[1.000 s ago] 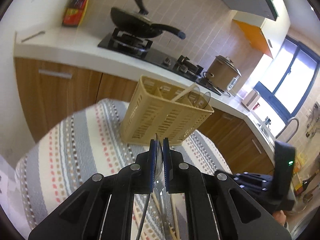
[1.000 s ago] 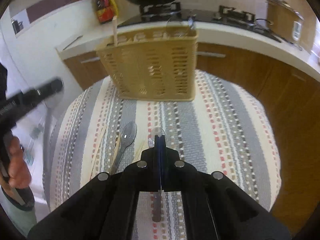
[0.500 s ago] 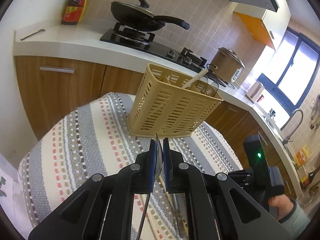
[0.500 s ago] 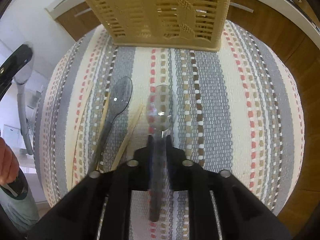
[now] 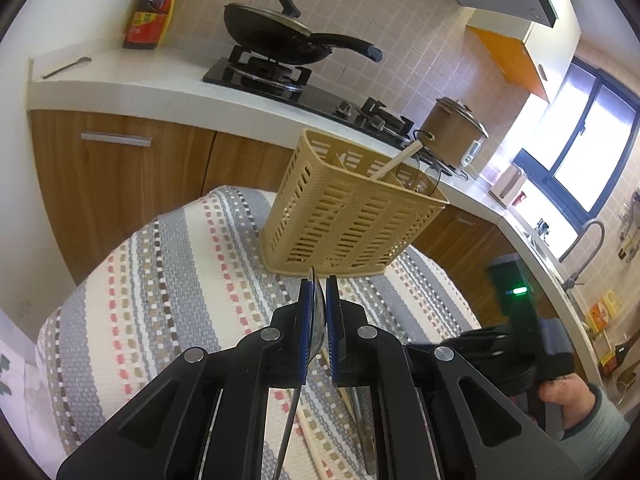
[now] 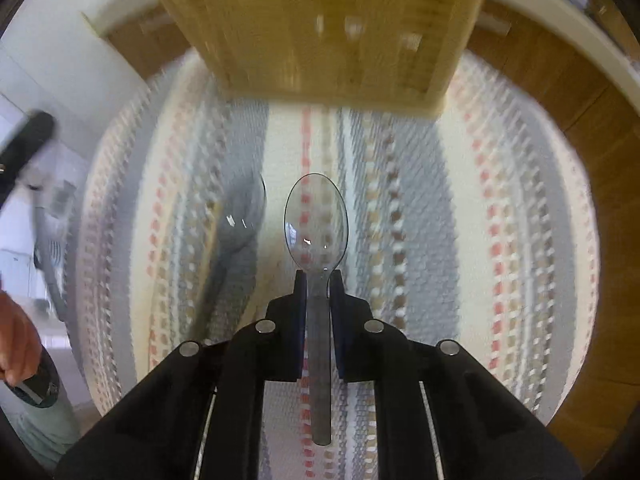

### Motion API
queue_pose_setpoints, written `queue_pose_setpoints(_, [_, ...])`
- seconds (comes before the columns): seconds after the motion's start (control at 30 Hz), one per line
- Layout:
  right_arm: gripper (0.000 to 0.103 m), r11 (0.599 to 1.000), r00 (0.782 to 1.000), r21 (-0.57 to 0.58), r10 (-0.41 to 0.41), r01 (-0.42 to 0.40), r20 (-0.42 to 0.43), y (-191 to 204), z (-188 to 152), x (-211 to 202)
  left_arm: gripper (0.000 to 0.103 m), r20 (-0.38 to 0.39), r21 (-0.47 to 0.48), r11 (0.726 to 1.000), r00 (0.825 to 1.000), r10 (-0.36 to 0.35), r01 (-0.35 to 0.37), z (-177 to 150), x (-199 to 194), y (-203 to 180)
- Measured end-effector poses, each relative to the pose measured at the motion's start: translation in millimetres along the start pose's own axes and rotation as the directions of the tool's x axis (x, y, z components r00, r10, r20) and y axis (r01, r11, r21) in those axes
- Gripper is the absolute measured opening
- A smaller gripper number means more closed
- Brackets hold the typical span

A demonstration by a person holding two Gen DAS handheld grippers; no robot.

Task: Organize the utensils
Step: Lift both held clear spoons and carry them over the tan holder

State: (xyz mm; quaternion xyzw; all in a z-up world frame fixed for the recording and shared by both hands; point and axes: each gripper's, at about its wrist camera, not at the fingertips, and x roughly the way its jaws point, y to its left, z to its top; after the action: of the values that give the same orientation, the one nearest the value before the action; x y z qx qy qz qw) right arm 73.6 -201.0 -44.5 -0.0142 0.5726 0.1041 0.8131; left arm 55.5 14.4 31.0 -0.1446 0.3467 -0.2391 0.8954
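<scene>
A tan slotted utensil basket [image 5: 352,216] stands on the striped cloth, holding a wooden chopstick and clear plastic utensils. My left gripper [image 5: 319,280] is shut on a clear plastic spoon seen edge-on [image 5: 316,320], held above the cloth in front of the basket. My right gripper [image 6: 318,276] is shut on the handle of another clear plastic spoon [image 6: 316,220], bowl pointing at the basket [image 6: 320,28]. A third clear spoon [image 6: 240,216] and chopsticks lie on the cloth to its left.
The round table has a striped cloth [image 5: 168,280]. Behind it is a counter with a stove and black pan [image 5: 280,36], a rice cooker [image 5: 454,132], a sauce bottle [image 5: 154,12]. Chopsticks [image 5: 344,396] lie under my left gripper.
My right gripper has closed on the clear spoon, lifted it off the cloth and moved toward the basket. My left gripper has drifted left with its spoon, viewing the basket from further round.
</scene>
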Motion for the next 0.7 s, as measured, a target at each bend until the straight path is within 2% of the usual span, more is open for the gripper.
queue_pose_setpoints(0.1, [0.01, 0.998, 0.985, 0.019, 0.063, -0.067, 0.16, -4.9, -6.0, -36.1, 0.005, 0.035, 0.005, 1.0, 0.999, -0.01, 0.009, 7.6, -4.3, -4.2])
queue_pose_setpoints(0.13, [0.01, 0.996, 0.967, 0.018, 0.083, -0.09, 0.239, -6.3, -8.3, -53.1, 0.005, 0.047, 0.007, 1.0, 0.999, -0.014, 0.014, 10.3, -5.7, -5.9])
queue_pose_setpoints(0.2, [0.01, 0.997, 0.941, 0.01, 0.075, -0.083, 0.329, -5.5, -9.0, -71.2, 0.005, 0.085, 0.01, 0.999, 0.996, -0.033, 0.032, 19.6, -9.6, -10.6])
queue_pose_setpoints(0.27, [0.01, 0.997, 0.899, -0.002, 0.068, -0.075, 0.432, -5.4, -10.4, -91.0, 0.005, 0.14, 0.01, 0.998, 0.988, -0.069, 0.069, 30.7, -15.3, -15.4])
queue_pose_setpoints(0.3, [0.01, 0.997, 0.887, -0.004, 0.067, -0.074, 0.457, -6.9, -11.5, -96.7, 0.005, 0.17, 0.012, 0.996, 0.982, -0.087, 0.086, 35.5, -18.5, -17.5])
queue_pose_setpoints(0.4, [0.01, 0.998, 0.829, -0.011, 0.056, -0.06, 0.556, -17.3, -12.4, -118.9, 0.005, 0.252, 0.03, 0.994, 0.962, -0.105, 0.101, 48.4, -26.6, -25.1])
queue_pose_setpoints(0.5, [0.01, 0.999, 0.789, -0.018, 0.05, -0.049, 0.612, -17.3, -8.8, -131.1, 0.005, 0.315, 0.054, 0.993, 0.941, -0.121, 0.109, 65.0, -27.7, -33.1])
queue_pose_setpoints(0.7, [0.01, 0.999, 0.695, -0.009, 0.028, -0.031, 0.718, -28.7, 12.0, -148.2, 0.005, 0.377, 0.075, 0.987, 0.913, -0.158, 0.14, 98.2, -12.7, -40.8])
